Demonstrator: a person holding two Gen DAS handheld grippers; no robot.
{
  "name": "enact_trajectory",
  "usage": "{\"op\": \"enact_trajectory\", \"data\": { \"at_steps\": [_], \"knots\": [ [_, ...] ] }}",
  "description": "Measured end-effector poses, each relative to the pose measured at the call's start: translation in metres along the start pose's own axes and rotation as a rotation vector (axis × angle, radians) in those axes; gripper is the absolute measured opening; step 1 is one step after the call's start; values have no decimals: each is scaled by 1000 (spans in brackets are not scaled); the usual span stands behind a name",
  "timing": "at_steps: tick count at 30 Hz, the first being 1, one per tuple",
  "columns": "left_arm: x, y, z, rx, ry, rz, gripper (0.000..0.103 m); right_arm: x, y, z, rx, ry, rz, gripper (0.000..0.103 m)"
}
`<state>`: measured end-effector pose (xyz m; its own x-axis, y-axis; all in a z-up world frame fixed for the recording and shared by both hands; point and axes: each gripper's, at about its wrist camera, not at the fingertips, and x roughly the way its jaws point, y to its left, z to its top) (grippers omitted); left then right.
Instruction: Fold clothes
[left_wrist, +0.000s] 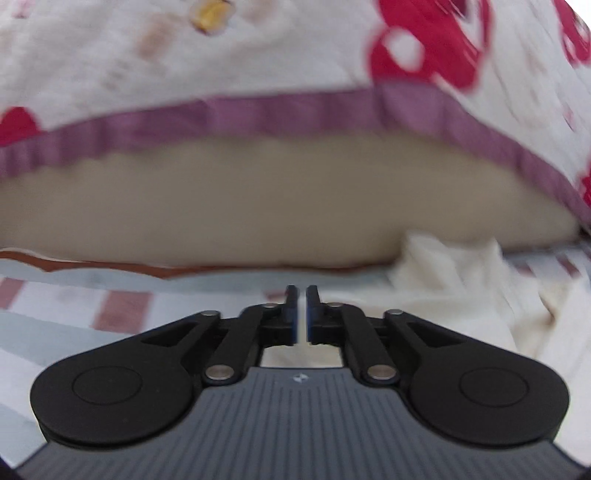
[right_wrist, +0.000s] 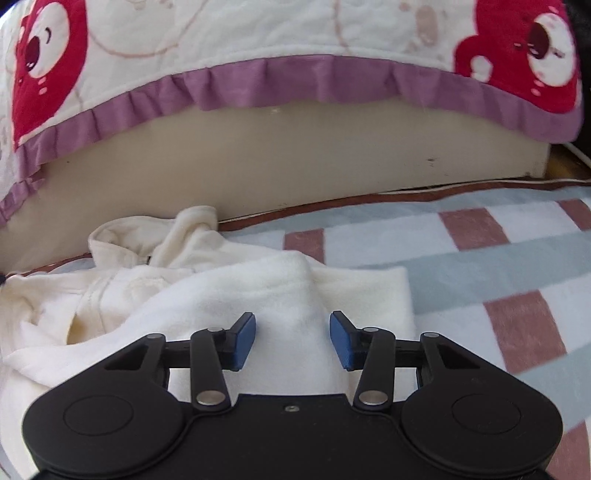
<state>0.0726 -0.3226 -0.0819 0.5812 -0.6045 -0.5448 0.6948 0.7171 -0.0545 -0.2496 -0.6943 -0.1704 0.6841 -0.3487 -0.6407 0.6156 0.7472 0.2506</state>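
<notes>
Left wrist view: the left gripper (left_wrist: 301, 314) lies low and level over the checked blanket (left_wrist: 122, 310), fingers nearly together, nothing visibly between them; the cream garment (left_wrist: 461, 295) lies just right.

Right wrist view: the right gripper (right_wrist: 292, 341) hovers above the cream garment (right_wrist: 229, 295), fingers spread wide, empty.

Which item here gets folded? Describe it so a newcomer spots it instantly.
Start at the checked blanket of pale blue and dusty red squares. On its left side, below the purple-frilled quilt, lies a crumpled cream garment. It is the only plain, unpatterned fabric in view.
</notes>
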Motion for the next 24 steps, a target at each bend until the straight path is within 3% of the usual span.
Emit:
{"op": "enact_trajectory", "data": {
  "at_steps": [2,3,5,6,7,10,12,16,17,19,21,24],
  "knots": [
    [0,4,-1,-1,44,32,48,1,2,4,6,-8,4,62],
    [0,6,-2,-3,68,50,51,1,3,6,10,-12,6,64],
    [-1,11,-5,-16,112,63,52,2,5,9,16,-21,10,61],
    [-3,14,-8,-32,131,49,52,3,6,11,19,-25,12,33],
    [-3,16,-13,-59,156,21,52,3,7,13,22,-29,14,11],
    [-2,20,-27,-158,249,-91,63,-1,8,16,49,-61,24,11],
    [0,16,-38,-195,298,-153,63,-27,0,0,130,-158,48,10],
    [15,-1,-43,-120,281,-68,63,-52,0,-22,107,-240,5,10],
    [21,-3,-41,-106,273,-49,56,-54,-1,-25,118,-253,7,10],
    [31,-8,-29,-90,315,-7,5,-58,-1,-26,131,-273,15,10],
    [41,-13,-16,-75,366,37,5,-63,4,-23,101,-294,9,9],
    [24,-30,13,10,274,108,5,-77,9,-12,88,-351,-2,8]
  ]
}}
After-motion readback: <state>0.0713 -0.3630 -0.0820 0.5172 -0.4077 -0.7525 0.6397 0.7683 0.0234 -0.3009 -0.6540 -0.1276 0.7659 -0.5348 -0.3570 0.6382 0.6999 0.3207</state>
